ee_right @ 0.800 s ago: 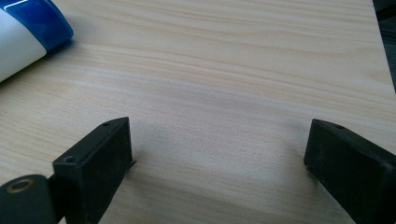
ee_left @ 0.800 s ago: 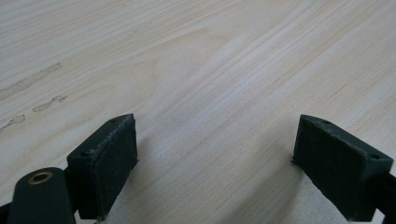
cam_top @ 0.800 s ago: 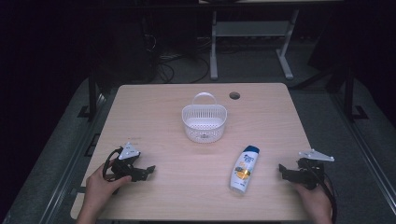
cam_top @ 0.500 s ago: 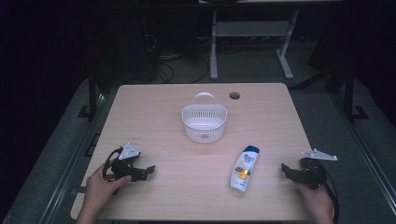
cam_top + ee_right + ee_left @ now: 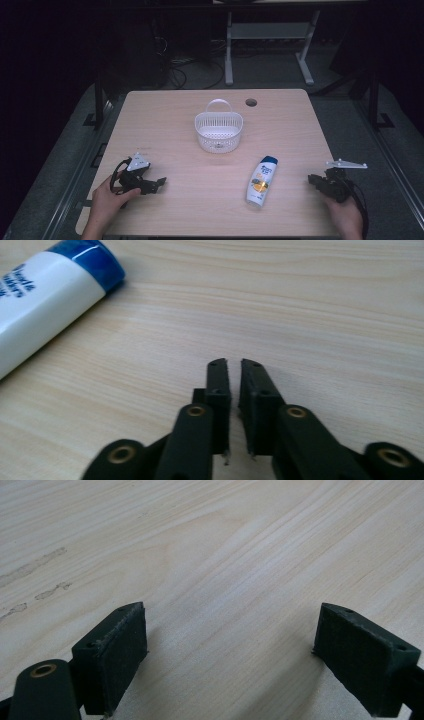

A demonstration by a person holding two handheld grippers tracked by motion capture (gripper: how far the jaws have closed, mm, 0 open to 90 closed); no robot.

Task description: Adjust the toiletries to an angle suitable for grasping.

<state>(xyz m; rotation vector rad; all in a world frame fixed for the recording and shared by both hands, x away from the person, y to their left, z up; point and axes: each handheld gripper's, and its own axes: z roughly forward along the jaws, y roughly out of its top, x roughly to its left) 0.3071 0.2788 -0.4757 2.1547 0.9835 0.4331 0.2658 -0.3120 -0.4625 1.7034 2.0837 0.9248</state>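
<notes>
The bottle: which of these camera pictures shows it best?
The high view: the whole bottle lies flat on the table, blue cap toward the basket. The right gripper view catches just its cap end, cut off at the edge. The left gripper view faces bare wood.

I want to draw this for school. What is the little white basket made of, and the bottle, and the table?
The white basket looks like moulded plastic: thin slotted walls, one-piece loop handle. The bottle seems smooth, slightly glossy plastic, white with a blue cap and printed label. The table looks like pale wood or wood-look laminate, matte, with grain lines running across it.
</notes>
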